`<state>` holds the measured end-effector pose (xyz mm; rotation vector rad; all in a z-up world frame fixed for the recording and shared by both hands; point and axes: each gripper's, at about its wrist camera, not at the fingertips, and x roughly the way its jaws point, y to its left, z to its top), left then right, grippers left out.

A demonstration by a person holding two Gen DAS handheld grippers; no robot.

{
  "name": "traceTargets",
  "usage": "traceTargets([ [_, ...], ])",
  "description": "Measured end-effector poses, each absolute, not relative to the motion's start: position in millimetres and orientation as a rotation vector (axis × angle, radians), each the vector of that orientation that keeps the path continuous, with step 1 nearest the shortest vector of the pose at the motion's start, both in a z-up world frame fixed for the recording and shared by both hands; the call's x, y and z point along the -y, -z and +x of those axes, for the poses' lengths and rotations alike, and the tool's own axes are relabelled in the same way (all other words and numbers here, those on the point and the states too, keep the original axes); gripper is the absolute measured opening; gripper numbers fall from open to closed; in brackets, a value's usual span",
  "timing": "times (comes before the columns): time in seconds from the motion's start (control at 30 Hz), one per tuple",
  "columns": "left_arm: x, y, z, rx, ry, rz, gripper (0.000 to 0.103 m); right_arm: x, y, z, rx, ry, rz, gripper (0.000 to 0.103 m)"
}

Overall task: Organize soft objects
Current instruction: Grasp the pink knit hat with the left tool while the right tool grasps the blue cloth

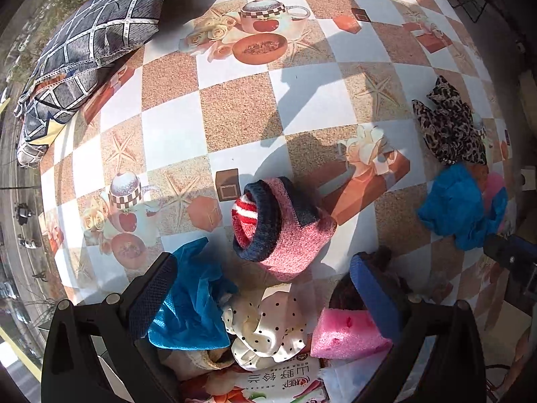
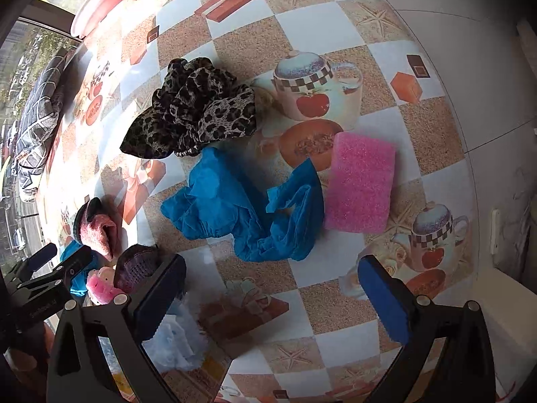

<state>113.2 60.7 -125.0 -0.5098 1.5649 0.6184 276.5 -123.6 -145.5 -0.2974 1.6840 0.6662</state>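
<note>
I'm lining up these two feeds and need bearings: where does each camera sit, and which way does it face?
Left wrist: on the left gripper, looking down over its open fingers at the knit sock, dotted scrunchie and a pink sponge.
Right wrist: on the right gripper, open, facing the blue cloth, leopard scarf and another pink sponge.
Shared: the checkered table, scarf, blue cloth, sock; the left gripper shows at the right view's left edge.
</note>
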Motion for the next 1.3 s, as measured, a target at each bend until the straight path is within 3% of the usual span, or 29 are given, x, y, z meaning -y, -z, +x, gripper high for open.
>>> traceTargets([
  [0.23,-71,159,126,-1.58,-0.615,-0.519,0.103,96,173,280,-1.634,-0.63,-0.385,0.103],
  [0.5,-71,178,137,-1.589,-0.603,-0.554,0.103,70,185,243,-1.479,-0.567,-0.715,0.103],
  [0.77,-81,191,135,-1.602,-0.577,-0.64,0.103,68,184,247,-1.498,-0.56,-0.709,0.103],
  [0.93,-70,190,133,-1.594,-0.584,-0.572,0.103,60,157,246,-1.36,-0.623,-0.712,0.103],
  [1.23,-66,196,141,-1.597,-0.549,-0.569,0.102,50,193,263,-1.605,-0.744,-0.54,0.103],
  [1.3,-67,196,141,-1.588,-0.529,-0.581,0.095,49,197,262,-1.601,-0.732,-0.608,0.103],
])
